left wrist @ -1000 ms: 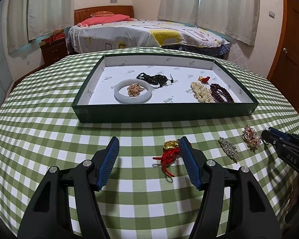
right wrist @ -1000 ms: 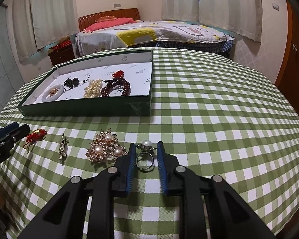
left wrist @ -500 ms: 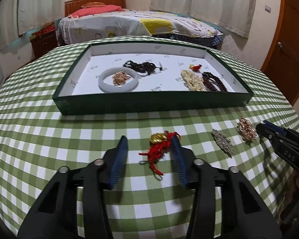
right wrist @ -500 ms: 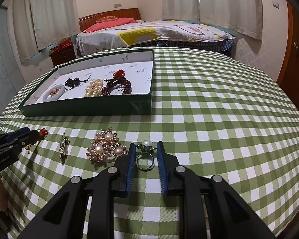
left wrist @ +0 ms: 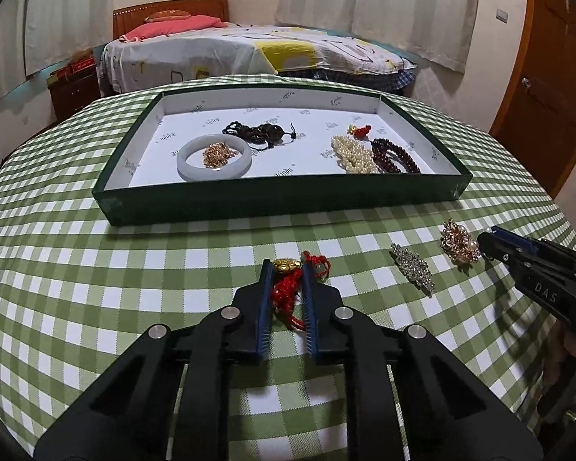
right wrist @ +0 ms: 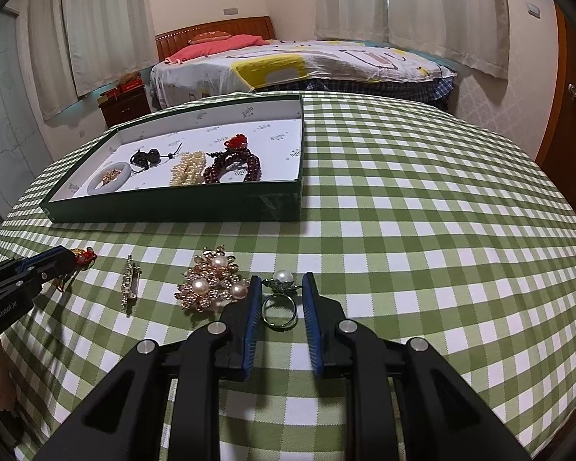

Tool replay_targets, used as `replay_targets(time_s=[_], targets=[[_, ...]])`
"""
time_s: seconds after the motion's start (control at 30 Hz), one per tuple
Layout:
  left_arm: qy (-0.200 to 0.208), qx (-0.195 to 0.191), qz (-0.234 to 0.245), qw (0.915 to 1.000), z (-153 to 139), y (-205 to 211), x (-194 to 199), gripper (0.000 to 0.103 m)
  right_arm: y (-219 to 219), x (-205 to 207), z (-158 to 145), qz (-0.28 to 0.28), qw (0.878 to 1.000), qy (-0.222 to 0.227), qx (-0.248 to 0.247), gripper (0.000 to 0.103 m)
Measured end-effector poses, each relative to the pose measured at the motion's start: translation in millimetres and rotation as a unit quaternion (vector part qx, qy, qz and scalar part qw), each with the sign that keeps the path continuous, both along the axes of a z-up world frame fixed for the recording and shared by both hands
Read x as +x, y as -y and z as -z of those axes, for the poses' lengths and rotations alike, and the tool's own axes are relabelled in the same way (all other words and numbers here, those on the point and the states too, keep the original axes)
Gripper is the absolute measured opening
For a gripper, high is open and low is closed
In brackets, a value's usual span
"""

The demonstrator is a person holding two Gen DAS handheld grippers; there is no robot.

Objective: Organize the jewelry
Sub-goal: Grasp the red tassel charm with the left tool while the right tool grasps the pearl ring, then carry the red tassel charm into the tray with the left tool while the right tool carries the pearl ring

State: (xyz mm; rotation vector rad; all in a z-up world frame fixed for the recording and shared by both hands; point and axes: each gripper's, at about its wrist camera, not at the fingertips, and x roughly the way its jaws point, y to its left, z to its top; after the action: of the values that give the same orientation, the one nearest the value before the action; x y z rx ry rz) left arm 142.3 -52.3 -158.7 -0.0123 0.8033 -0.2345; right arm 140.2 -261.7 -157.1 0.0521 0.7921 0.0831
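Left gripper [left wrist: 286, 269] nearly closed around red knotted charm [left wrist: 288, 292] on the surface, near of the tray [left wrist: 288, 196]: light, limp (grip the knot body). Right gripper [right wrist: 280, 288] part-open astride pearl ring [right wrist: 279, 303], untouched.

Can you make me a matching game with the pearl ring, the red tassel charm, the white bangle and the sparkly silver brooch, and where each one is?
Things:
1. pearl ring
2. red tassel charm
3. white bangle
4. silver brooch

Places:
A. inside the green tray
B. between the left gripper fingers
C. alone on the tablecloth, between the grippers
D. between the right gripper fingers

Pairs: 1-D, 2-B, 3-A, 4-C
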Motion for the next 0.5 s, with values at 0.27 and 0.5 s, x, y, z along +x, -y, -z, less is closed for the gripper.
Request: replay_targets(time_s=[0.27,0.5], targets=[[0.024,-0.006,-0.006,0.9997,-16.5,-6.0,-4.1,0.009,-3.6,-1.7,-8.6,-0.003,1.0,0.011,0.001,0.022],[0.03,-0.006,-0.008,0.9995,-20.2,-6.9,-5.0,0.009,-5.8,-0.9,-10.8,-0.005,1.0,0.013,0.0,0.022]])
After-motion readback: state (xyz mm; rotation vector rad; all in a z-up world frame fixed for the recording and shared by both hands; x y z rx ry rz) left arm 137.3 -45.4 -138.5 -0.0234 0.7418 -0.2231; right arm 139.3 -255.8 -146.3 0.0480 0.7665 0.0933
